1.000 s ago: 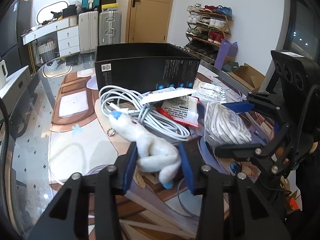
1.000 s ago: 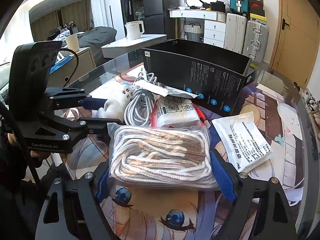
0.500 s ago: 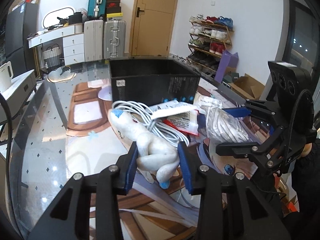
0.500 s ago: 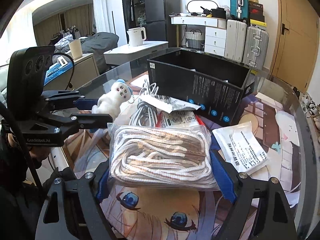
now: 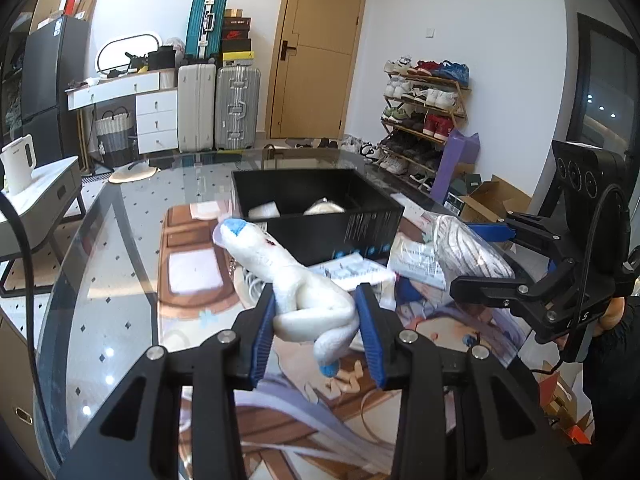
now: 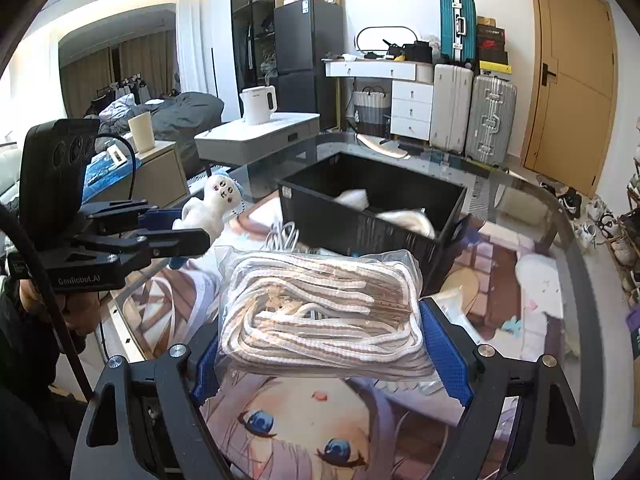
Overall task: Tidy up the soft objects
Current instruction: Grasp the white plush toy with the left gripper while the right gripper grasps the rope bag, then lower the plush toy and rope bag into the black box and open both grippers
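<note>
Two hand-held grippers clamped, left on plush toy, right on bagged cord

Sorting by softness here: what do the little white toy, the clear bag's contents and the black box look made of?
White toy: fuzzy plush fabric, dented between the pads. Bag: thin glossy clear plastic, crinkled, holding striped knit-looking cord, probably textile. Black box: matte printed cardboard, likely; thin straight walls.

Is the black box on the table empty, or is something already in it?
Not empty. The open-topped black box holds two pale soft items, one per compartment.
</note>
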